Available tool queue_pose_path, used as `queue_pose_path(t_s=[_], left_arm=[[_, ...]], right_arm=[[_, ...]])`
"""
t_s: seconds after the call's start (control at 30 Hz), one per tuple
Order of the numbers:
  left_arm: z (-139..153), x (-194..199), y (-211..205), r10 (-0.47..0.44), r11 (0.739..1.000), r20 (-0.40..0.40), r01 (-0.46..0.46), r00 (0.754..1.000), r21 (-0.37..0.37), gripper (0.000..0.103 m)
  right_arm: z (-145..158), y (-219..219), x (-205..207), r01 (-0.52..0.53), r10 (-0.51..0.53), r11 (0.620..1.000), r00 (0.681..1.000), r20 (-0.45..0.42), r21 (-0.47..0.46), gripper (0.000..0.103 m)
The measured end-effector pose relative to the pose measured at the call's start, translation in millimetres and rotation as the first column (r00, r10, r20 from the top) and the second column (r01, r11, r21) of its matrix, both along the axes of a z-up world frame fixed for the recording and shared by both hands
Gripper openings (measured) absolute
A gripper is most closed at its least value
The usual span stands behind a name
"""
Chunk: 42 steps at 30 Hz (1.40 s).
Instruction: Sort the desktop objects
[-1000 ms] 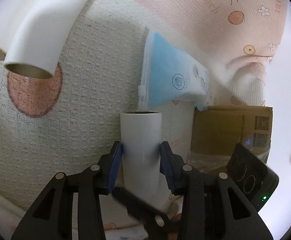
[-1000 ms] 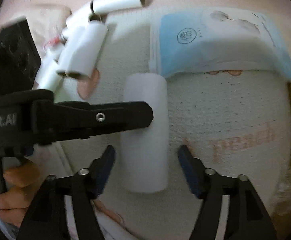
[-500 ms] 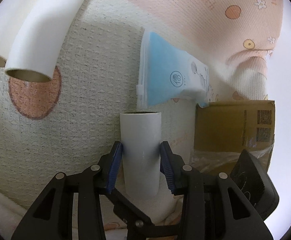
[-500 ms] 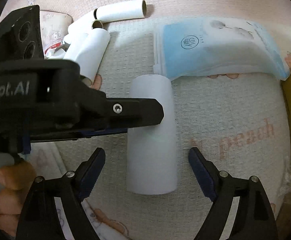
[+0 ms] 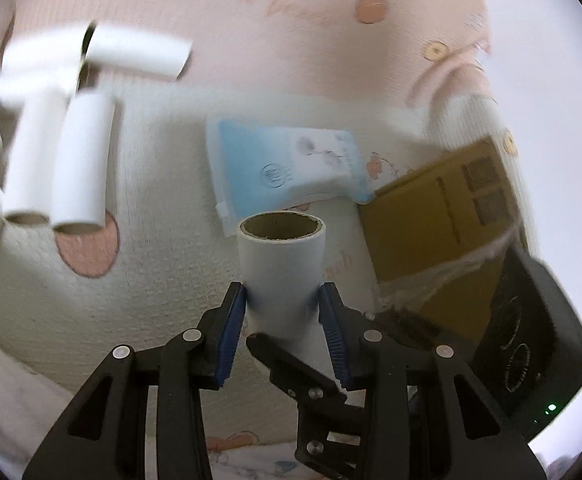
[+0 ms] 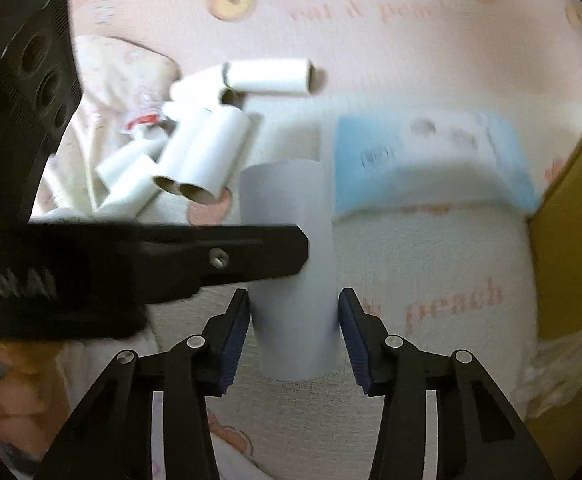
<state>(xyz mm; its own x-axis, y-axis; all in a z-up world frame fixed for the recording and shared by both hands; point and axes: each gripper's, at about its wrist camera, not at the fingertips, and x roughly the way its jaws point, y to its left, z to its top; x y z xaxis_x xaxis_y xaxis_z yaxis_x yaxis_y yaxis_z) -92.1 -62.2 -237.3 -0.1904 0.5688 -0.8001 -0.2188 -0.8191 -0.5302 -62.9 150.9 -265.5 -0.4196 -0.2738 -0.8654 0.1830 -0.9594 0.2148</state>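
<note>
1. Left wrist view, from 9 o'clock across: a heap of white cardboard tubes (image 5: 79,168) lies on the cream knitted blanket (image 5: 163,264). At centre the left gripper (image 5: 283,320) is clamped on one cardboard tube (image 5: 282,256), which is tilted so its brown open mouth faces the camera. A blue-and-white tissue pack (image 5: 287,168) lies at about 12 o'clock of it, and a cardboard box (image 5: 443,236) at 3 o'clock.
2. Right wrist view, same order: the left gripper's black body (image 6: 139,264) crosses from 9 o'clock and pinches the tube (image 6: 291,248) mid-length. The right gripper (image 6: 294,328) straddles the tube's lower part, its jaws medium-wide. Its blue pads (image 6: 235,336) sit just beside the wall; whether they touch, I cannot tell.
3. My guess is that this tube belongs on the heap at 10 o'clock. Keep the squeeze light, since thin cardboard likely crushes. One holder should let go before the other pulls.
4. Only the left view shows the tube's hollow mouth. Only the right view shows the person's fingers (image 6: 7,392) at 8 o'clock.
</note>
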Motion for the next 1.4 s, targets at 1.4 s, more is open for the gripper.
queue_pose_path(t_s=[1.4], left_arm=[[75, 26, 32, 0.041, 0.996, -0.087, -0.047, 0.995, -0.070, 0.038]], right_arm=[[154, 49, 89, 0.138, -0.152, 0.986, 0.974, -0.167, -0.096, 0.023]])
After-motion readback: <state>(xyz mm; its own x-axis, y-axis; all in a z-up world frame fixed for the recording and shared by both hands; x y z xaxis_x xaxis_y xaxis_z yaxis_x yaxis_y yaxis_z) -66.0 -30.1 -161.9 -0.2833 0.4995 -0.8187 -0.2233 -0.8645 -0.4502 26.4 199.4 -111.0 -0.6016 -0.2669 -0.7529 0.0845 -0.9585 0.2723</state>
